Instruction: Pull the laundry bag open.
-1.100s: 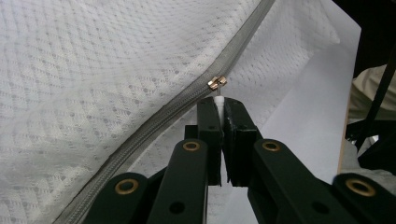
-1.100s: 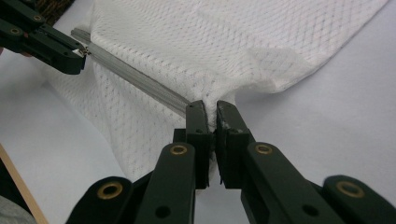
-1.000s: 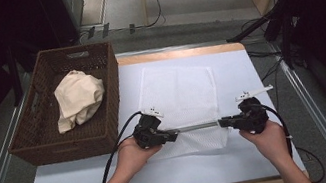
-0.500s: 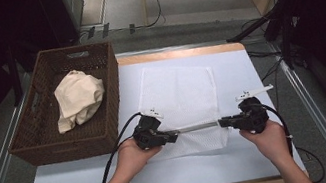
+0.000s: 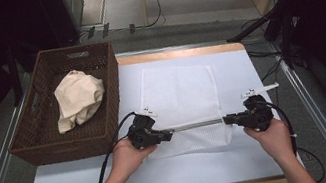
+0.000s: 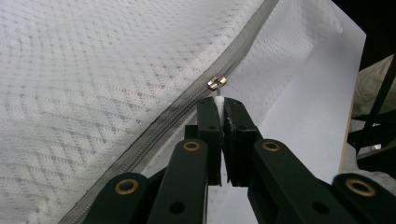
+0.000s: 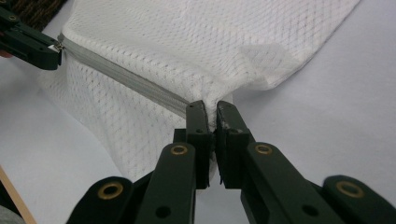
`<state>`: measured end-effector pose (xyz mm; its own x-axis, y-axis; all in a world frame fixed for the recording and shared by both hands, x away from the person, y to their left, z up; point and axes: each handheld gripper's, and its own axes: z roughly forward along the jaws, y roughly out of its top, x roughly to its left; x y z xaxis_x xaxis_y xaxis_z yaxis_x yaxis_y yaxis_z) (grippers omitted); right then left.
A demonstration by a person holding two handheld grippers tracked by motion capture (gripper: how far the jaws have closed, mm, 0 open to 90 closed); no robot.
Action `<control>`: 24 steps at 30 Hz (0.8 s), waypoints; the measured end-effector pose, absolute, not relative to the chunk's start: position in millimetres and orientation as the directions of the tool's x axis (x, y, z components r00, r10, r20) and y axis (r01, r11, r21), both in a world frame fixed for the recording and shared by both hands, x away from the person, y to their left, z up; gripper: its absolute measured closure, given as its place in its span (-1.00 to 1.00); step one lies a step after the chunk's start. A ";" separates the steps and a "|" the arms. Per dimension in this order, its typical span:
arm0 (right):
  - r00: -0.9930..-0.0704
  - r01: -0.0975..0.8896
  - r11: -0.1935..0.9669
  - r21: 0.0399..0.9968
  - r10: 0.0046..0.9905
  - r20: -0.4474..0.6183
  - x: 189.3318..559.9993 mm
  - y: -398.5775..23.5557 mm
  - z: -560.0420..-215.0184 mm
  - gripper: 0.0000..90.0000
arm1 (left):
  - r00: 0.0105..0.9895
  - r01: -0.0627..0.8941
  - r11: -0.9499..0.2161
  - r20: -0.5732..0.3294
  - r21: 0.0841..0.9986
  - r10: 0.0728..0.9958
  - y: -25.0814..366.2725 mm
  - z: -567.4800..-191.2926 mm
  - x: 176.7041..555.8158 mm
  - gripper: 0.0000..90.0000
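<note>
The grey zipper [image 5: 196,126] runs straight from the left gripper [image 6: 221,103], clenched on the zipper pull [image 6: 216,83], across to the right gripper [image 7: 209,106], clamped on the far end of the mesh laundry bag [image 5: 179,93]. The bag lies flat on the white-covered desk [image 5: 244,158], beyond both grippers; a wicker basket [image 5: 38,144] holding cream cloth [image 5: 78,98] sits outside the left gripper.

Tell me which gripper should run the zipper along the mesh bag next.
Left, probably. The left gripper is shut on the zipper pull, while the right gripper pinches the mesh bag at the zipper's other end, anchoring it.
</note>
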<state>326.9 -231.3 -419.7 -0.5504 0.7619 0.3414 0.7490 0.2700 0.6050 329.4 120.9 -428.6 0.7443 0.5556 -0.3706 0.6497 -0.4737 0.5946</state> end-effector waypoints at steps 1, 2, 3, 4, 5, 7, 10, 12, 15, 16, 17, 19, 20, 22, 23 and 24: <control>-0.555 0.745 0.271 0.609 0.759 0.341 327.2 -231.1 -419.8 0.90 | 0.745 0.649 -0.475 -0.371 0.594 0.554 121.3 -428.6 329.3 0.94; -0.554 0.745 0.270 0.610 0.758 0.343 327.4 -230.9 -419.7 0.90 | 0.744 0.650 -0.474 -0.371 0.594 0.556 121.4 -428.6 329.0 0.94; -0.553 0.746 0.267 0.611 0.759 0.344 327.7 -230.6 -419.6 0.90 | 0.745 0.649 -0.474 -0.370 0.595 0.555 121.6 -428.6 328.7 0.94; -0.557 0.744 0.271 0.611 0.758 0.341 327.9 -230.8 -419.5 0.90 | 0.746 0.648 -0.476 -0.369 0.595 0.554 121.7 -428.6 328.5 0.94; -0.558 0.743 0.274 0.611 0.758 0.338 328.1 -230.6 -419.2 0.90 | 0.745 0.649 -0.475 -0.370 0.595 0.555 121.7 -428.7 328.1 0.94; -0.561 0.741 0.278 0.611 0.757 0.336 328.6 -230.2 -418.6 0.90 | 0.743 0.650 -0.468 -0.374 0.598 0.554 121.9 -429.0 327.5 0.94; -0.568 0.736 0.282 0.615 0.752 0.335 329.0 -230.4 -418.2 0.90 | 0.745 0.648 -0.471 -0.370 0.598 0.555 122.6 -428.5 326.5 0.94; -0.565 0.738 0.278 0.614 0.752 0.339 329.1 -230.0 -417.6 0.90 | 0.744 0.649 -0.468 -0.370 0.600 0.557 122.7 -428.7 325.6 0.94; -0.569 0.736 0.284 0.614 0.750 0.336 329.5 -228.9 -417.3 0.90 | 0.743 0.650 -0.470 -0.371 0.598 0.557 123.9 -428.2 324.9 0.94; -0.570 0.737 0.286 0.612 0.750 0.336 329.6 -229.0 -417.2 0.90 | 0.743 0.650 -0.468 -0.371 0.599 0.557 124.0 -428.1 324.6 0.94; -0.570 0.736 0.286 0.613 0.750 0.335 329.7 -228.9 -417.2 0.90 | 0.742 0.650 -0.465 -0.371 0.601 0.558 124.0 -427.9 323.9 0.94; -0.571 0.736 0.289 0.612 0.751 0.333 329.4 -229.0 -417.7 0.90 | 0.744 0.648 -0.472 -0.366 0.597 0.558 124.8 -427.8 323.1 0.94; -0.571 0.737 0.289 0.611 0.751 0.332 329.1 -229.5 -418.0 0.90 | 0.741 0.651 -0.469 -0.367 0.597 0.562 125.4 -427.9 322.7 0.94; -0.569 0.739 0.287 0.610 0.751 0.336 329.3 -231.3 -418.4 0.90 | 0.739 0.654 -0.465 -0.372 0.597 0.562 127.3 -428.2 323.1 0.94; -0.566 0.741 0.284 0.608 0.752 0.338 329.6 -232.2 -418.5 0.90 | 0.738 0.654 -0.465 -0.370 0.596 0.564 128.0 -428.0 323.0 0.94; -0.564 0.742 0.281 0.609 0.753 0.339 330.1 -232.8 -418.7 0.90 | 0.736 0.655 -0.465 -0.366 0.595 0.569 128.5 -427.9 322.5 0.94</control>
<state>330.1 -232.8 -418.7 -0.5637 0.7531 0.3392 0.7417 0.2809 0.6091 322.5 128.5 -427.9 0.7363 0.5689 -0.3664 0.6553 -0.4648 0.5954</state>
